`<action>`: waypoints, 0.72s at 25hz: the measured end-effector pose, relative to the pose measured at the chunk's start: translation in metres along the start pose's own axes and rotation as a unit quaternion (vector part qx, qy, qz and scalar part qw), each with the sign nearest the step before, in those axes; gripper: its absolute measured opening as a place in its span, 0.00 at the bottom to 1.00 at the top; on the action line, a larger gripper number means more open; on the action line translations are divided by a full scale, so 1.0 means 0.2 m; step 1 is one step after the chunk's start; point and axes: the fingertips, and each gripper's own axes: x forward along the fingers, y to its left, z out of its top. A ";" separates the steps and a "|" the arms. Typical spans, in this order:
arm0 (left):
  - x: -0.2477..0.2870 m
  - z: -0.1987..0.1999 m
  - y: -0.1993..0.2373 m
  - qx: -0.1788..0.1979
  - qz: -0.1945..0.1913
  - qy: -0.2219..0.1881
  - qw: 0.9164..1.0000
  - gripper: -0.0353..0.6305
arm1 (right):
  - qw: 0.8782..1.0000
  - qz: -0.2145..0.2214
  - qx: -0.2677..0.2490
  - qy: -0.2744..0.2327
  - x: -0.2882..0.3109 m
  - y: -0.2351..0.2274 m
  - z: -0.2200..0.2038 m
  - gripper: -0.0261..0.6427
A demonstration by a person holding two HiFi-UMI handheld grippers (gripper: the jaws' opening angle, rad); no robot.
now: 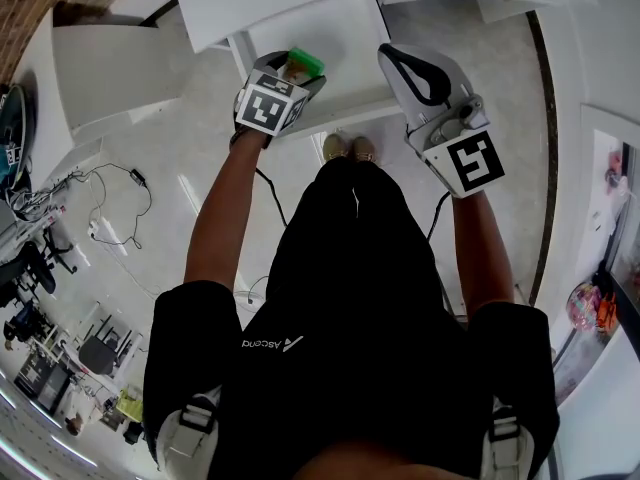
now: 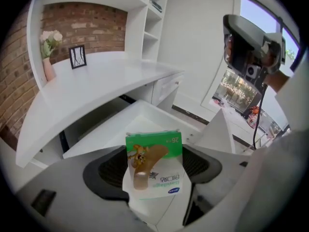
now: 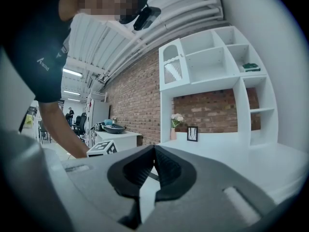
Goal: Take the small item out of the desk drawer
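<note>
Bandage packet (image 2: 154, 166): small flat box, green band across top, white below, printed with tan plaster strip and blue oval logo. Clamped between jaws of left gripper (image 2: 155, 167), one pad on each side edge; stands upright, slightly tilted, printed face toward camera, top edge projecting past jaw tips. Head view shows only green end (image 1: 303, 64) beyond jaws.

Desk drawer (image 2: 140, 117): white, pulled open under white desktop, beyond and below jaw tips; packet held apart from it, above.

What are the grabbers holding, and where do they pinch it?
The left gripper pinches a small green-and-white plaster box by its white end, one jaw on each side; the green end sticks out. The right gripper is shut on nothing.
</note>
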 end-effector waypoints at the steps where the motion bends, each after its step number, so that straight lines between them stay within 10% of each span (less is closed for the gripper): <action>1: -0.04 0.03 0.00 0.001 0.003 -0.017 1.000 0.57 | 1.000 0.000 -0.001 -0.003 0.00 0.01 0.01 0.04; 11: -0.50 0.34 -0.13 0.007 0.003 -0.193 0.981 0.57 | 0.999 -0.001 -0.021 -0.031 -0.03 0.14 0.17 0.04; 18: -0.87 0.52 -0.26 0.014 -0.001 -0.317 0.948 0.57 | 0.999 0.001 -0.024 -0.048 -0.07 0.25 0.32 0.04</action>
